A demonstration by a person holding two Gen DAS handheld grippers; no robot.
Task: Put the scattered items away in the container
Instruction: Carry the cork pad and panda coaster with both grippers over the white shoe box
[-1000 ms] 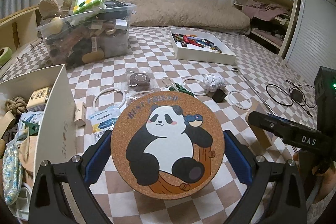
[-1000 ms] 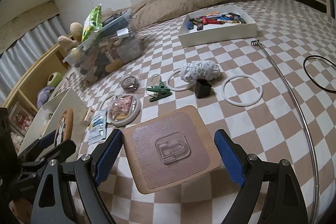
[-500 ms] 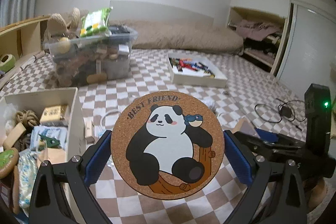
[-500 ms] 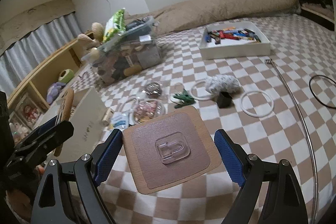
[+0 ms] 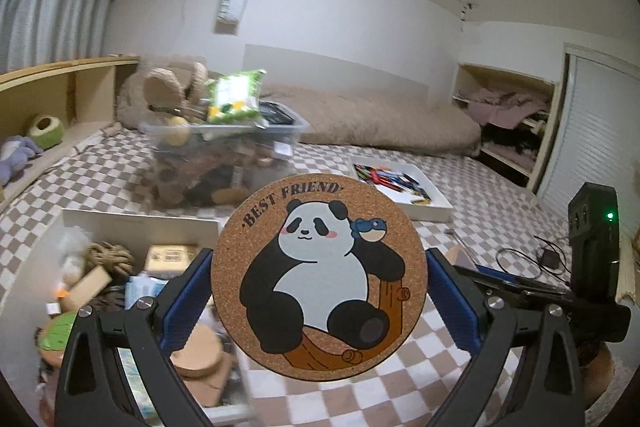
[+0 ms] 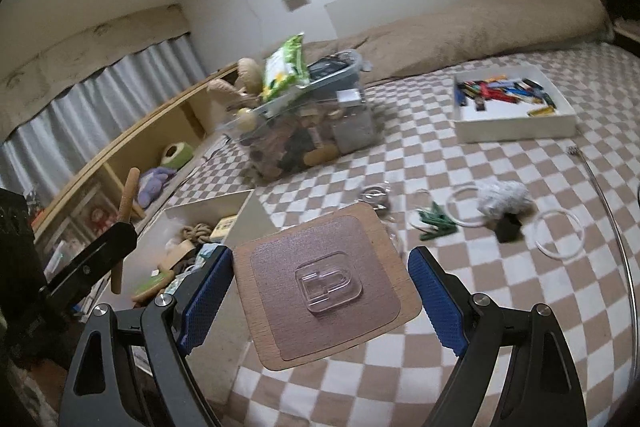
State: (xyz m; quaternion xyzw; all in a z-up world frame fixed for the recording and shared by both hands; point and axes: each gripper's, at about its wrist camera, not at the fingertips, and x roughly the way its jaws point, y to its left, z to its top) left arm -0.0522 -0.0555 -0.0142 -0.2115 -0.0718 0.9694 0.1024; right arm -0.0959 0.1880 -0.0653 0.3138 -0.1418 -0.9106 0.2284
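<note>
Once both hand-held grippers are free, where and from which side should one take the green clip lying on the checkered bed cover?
Grip the green clip across its narrow body, coming down from above. It lies flat on the checkered cover, too low for a side approach. Come from its open near side: a white ring lies just beyond it, so keep the fingers off that ring.

Brown cork coaster (image 5: 319, 277) with black-and-white panda, brown-and-white checked bedspread (image 6: 460, 307), green clip (image 6: 436, 225)
</note>
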